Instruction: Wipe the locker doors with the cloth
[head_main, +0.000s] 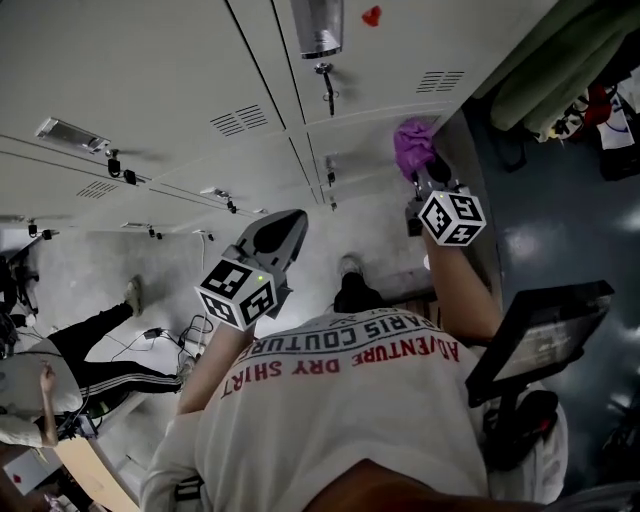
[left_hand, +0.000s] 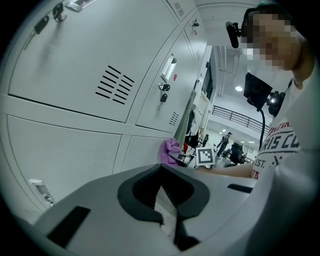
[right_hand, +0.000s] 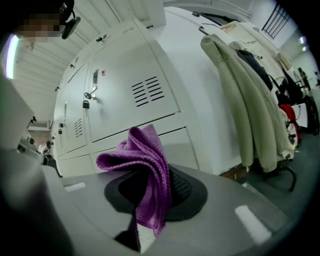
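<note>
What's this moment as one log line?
right gripper: shut on cloth | left gripper: shut, empty | cloth by locker doors, contact unclear

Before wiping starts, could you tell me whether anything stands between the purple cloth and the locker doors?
Nothing visible does: the purple cloth, held in the right gripper, faces the locker doors directly.

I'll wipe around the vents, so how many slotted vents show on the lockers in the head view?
3 vents: one upper centre, one upper right above the purple cloth, one far left. Others may be hidden.
</note>
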